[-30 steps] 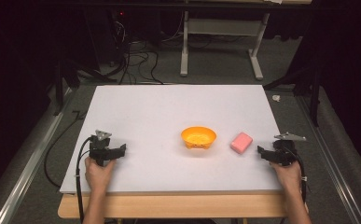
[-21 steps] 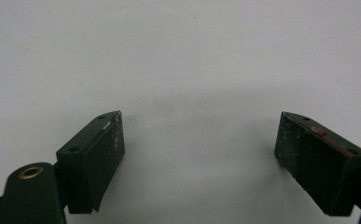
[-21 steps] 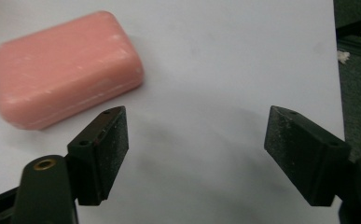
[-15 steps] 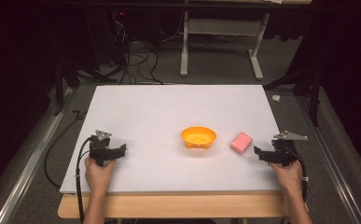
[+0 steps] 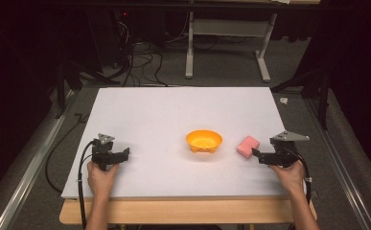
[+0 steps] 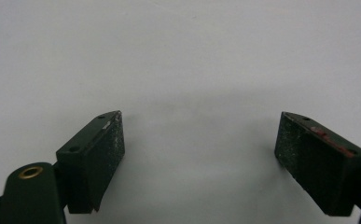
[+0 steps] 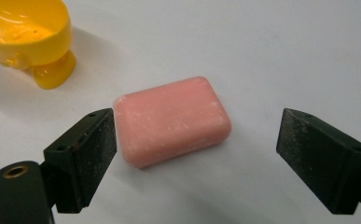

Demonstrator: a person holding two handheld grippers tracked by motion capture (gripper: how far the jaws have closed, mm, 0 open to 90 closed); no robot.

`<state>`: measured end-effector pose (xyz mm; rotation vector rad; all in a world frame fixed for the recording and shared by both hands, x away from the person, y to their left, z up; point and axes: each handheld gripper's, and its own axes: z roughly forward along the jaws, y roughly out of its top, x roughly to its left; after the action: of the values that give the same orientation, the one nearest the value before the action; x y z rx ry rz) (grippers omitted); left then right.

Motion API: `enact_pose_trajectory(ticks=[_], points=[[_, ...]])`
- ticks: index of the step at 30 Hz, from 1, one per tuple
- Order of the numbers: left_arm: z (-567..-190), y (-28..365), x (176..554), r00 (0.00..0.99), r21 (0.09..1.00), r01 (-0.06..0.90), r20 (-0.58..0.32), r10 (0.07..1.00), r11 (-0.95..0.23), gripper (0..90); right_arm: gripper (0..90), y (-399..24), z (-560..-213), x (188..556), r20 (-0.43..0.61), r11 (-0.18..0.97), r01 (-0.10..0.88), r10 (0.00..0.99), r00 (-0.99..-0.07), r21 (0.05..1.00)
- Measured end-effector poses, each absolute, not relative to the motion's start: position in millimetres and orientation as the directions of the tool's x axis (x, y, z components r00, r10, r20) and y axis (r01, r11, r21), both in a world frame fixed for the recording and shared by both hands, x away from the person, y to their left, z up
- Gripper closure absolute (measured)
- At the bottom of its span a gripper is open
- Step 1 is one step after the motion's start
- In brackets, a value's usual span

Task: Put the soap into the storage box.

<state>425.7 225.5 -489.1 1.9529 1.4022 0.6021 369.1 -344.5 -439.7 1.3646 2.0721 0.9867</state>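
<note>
1. The right gripper point(image 7: 197, 154) is wide open. Its jaws have just been opening, and the pink soap point(image 7: 172, 120) lies between them, free on the table.
2. In the right gripper view, the one jaw pad stands just beside the short end of the soap. It looks as if it may touch it, but this is hard to tell. The other pad is well apart from the soap.
3. The soap is a flat block with round corners. It looks smooth and a bit waxy, with small pale marks on top.
4. Past the soap, up and to the side of the right gripper, stands an orange bowl point(image 7: 26, 37). It is shiny plastic, round, with a small foot under it. The bowl and the soap are near each other but do not touch.
5. In the high view the right gripper point(image 5: 256, 153) points at the soap point(image 5: 248, 145), and the bowl point(image 5: 204, 141) sits just beyond the soap.
6. The left gripper point(image 6: 199, 154) is wide open too. It holds nothing. Between its jaws there is just the plain white table point(image 6: 192, 60), which looks smooth and dull.
7. The pads point(image 6: 108, 154) of both grippers are black, flat and a little rough, with tiny pale specks.
8. In the high view the left gripper point(image 5: 125, 153) is well apart from the bowl and the soap.
</note>
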Motion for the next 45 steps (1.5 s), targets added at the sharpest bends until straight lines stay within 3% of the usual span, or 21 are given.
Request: enact_pose_trajectory(ticks=[28, 45], points=[[-489, 225, 426, 0.321, 0.731, 0.648, -0.006, 0.947, -0.215, 16.2, 11.9, -316, -450, 410, -0.039, 0.355, 0.597, 0.879, -0.476, 0.720], [-489, 225, 425, 0.320, 0.731, 0.648, -0.005, 0.948, -0.214, 16.3, 11.7, -313, -465, 414, -0.037, 0.383, 0.634, 0.873, -0.487, 0.672]])
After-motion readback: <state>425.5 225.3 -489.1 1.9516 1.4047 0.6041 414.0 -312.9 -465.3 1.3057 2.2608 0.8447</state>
